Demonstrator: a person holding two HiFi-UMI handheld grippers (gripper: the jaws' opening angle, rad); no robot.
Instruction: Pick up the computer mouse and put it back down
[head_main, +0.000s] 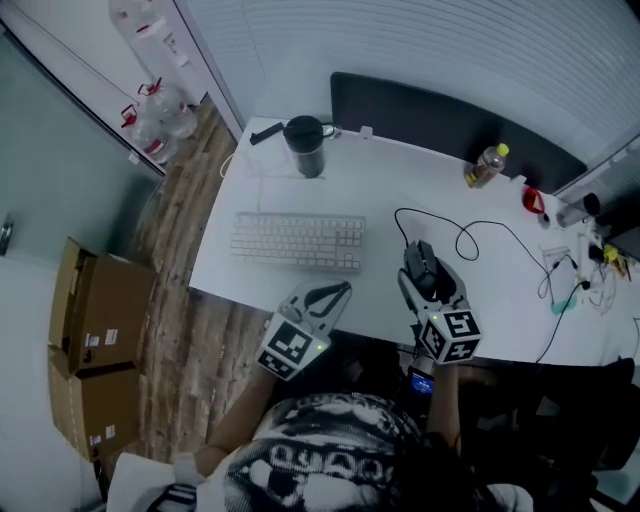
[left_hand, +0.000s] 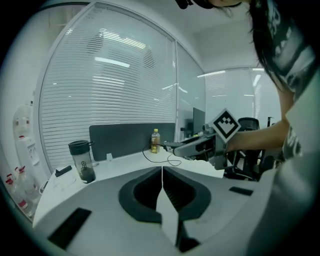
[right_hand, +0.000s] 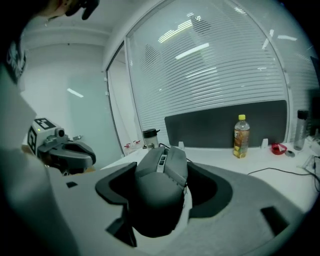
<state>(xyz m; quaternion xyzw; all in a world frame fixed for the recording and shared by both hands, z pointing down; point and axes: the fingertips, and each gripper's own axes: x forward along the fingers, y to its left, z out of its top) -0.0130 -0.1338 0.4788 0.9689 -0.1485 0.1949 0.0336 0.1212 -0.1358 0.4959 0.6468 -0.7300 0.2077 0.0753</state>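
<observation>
A dark computer mouse sits between the jaws of my right gripper, lifted off the white desk near its front edge. In the right gripper view the mouse fills the gap between both pads, nose pointing away, and its black cable trails back across the desk. My left gripper hovers at the desk's front edge, left of the right one, jaws closed flat together with nothing between them. From the left gripper view, the right gripper shows to the right.
A white keyboard lies left of the mouse. At the back stand a dark tumbler, a yellow-capped bottle and a dark partition panel. More cables and small items crowd the right end. Cardboard boxes stand on the floor at left.
</observation>
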